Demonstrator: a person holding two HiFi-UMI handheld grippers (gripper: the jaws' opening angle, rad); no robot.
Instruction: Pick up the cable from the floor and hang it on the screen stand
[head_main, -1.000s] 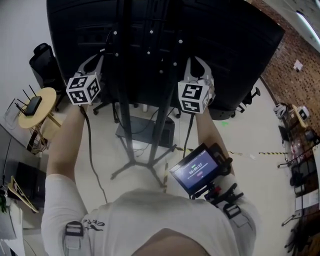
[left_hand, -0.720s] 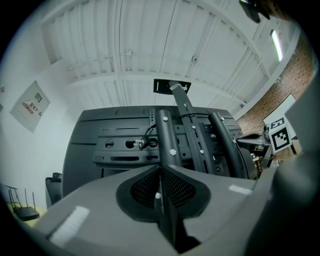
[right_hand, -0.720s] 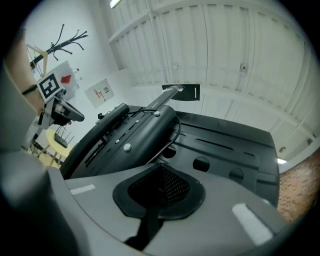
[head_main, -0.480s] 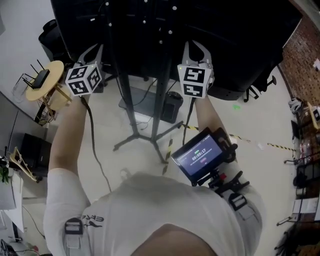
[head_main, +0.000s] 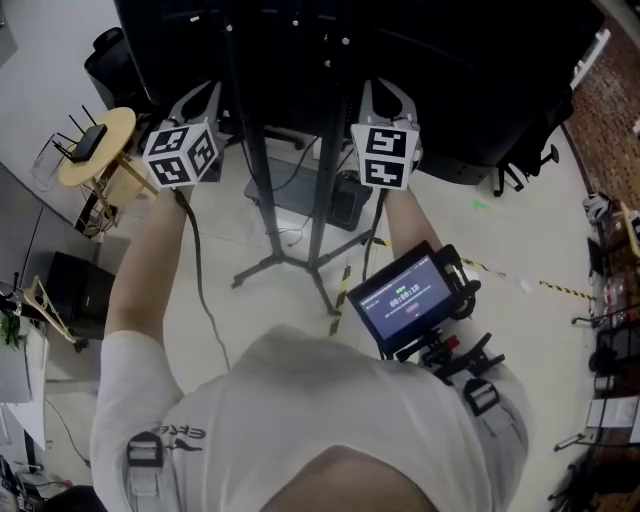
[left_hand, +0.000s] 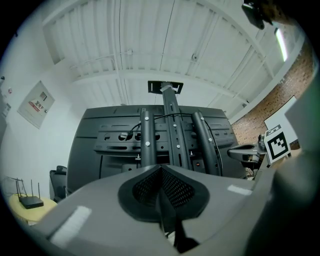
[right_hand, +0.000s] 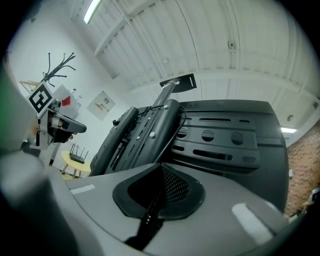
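Both arms are reaching up and forward, with the left gripper (head_main: 200, 105) and right gripper (head_main: 384, 100) hanging at the lower edge of the screen's (head_main: 470, 70) black back, one on either side of the screen stand (head_main: 254, 190) posts. Each gripper's jaws are pressing together on the cable (head_main: 197, 275), which is trailing down beside each forearm. Open floor (head_main: 500, 250) is lying to the right, while a round table (head_main: 115, 125) is crowding the left edge.

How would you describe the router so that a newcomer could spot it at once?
Start at the big black screen, then look left to the small round yellow table. The router lies on it: a flat black box, the only thing there with thin antennas.
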